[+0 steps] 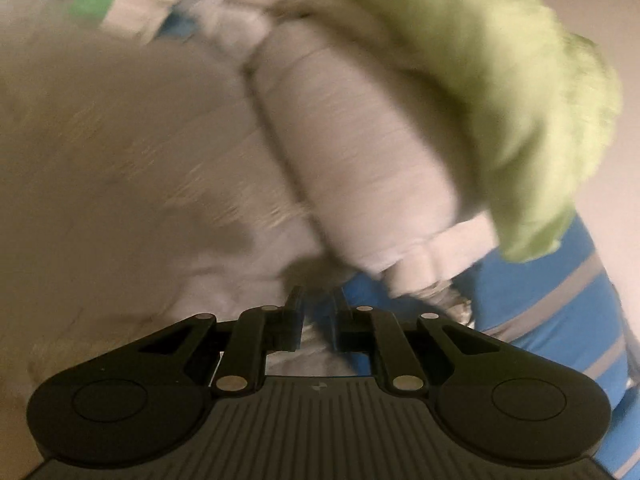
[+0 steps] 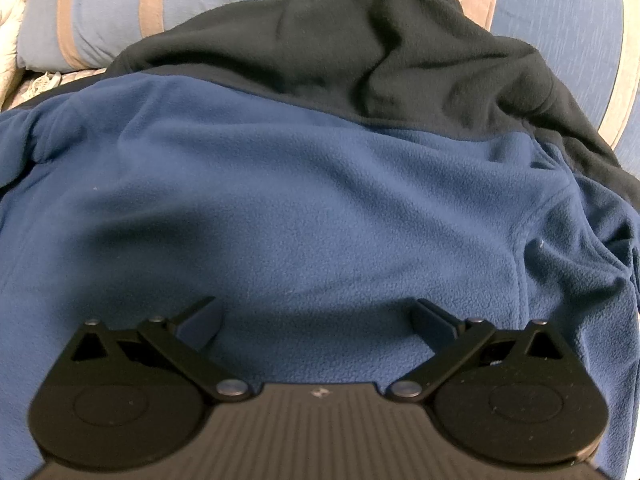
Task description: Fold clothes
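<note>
Fleece [image 2: 300,184] spread flat directly under and ahead of right gripper [image 2: 316,320], black yoke at the far end. Jaws spread wide, nothing between. Left gripper [image 1: 318,320] beyond fleece, nearly pressed together, blurred, maybe pinching pale cloth [image 1: 304,340].

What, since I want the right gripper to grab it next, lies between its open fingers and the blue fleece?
Nothing visible: the right gripper hangs open directly over the blue fleece, with only bare fleece between its fingers.
</note>
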Demonstrator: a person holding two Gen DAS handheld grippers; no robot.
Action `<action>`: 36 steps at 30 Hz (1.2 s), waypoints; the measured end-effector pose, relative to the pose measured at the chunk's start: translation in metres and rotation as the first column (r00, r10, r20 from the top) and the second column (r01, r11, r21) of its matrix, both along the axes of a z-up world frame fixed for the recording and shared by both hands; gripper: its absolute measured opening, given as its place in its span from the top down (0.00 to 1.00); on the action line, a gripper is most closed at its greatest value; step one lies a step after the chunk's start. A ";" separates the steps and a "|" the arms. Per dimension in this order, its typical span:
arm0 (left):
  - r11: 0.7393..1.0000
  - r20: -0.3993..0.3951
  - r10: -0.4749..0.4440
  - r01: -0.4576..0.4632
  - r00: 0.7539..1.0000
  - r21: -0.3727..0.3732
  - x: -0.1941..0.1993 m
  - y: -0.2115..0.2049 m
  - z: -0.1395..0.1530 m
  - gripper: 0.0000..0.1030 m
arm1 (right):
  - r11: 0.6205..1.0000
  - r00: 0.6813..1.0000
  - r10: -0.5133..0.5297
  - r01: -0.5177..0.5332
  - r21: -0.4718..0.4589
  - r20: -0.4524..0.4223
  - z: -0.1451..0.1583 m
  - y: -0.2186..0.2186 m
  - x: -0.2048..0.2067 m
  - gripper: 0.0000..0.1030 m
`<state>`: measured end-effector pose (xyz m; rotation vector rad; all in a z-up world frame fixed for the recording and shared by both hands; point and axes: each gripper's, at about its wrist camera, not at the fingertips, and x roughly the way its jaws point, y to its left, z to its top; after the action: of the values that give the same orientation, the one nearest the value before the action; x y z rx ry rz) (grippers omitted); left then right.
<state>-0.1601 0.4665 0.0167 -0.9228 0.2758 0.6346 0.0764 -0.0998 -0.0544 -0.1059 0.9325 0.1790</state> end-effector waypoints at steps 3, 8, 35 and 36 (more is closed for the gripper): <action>0.994 0.038 -0.038 0.041 0.999 -0.102 -0.010 0.014 -0.014 0.70 | 1.000 1.000 0.002 -0.002 0.001 0.009 0.000 -0.001 -0.001 0.00; 0.973 0.158 -0.103 0.132 0.982 -0.189 -0.007 0.016 -0.026 0.48 | 1.000 1.000 0.001 -0.001 -0.001 0.020 0.002 -0.001 -0.002 0.00; 0.995 0.055 -0.094 0.095 0.994 -0.008 0.022 0.017 0.013 0.84 | 1.000 0.999 0.010 -0.010 -0.007 0.031 0.001 -0.001 0.000 0.00; 0.996 0.051 -0.085 0.084 0.995 0.007 0.015 0.017 0.017 0.84 | 1.000 0.999 0.010 -0.010 -0.007 0.031 0.001 -0.001 0.000 0.00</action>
<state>-0.1446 0.4835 0.0339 -0.9164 0.2657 0.5328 0.0760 -0.1011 -0.0537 -0.1197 0.9021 0.1830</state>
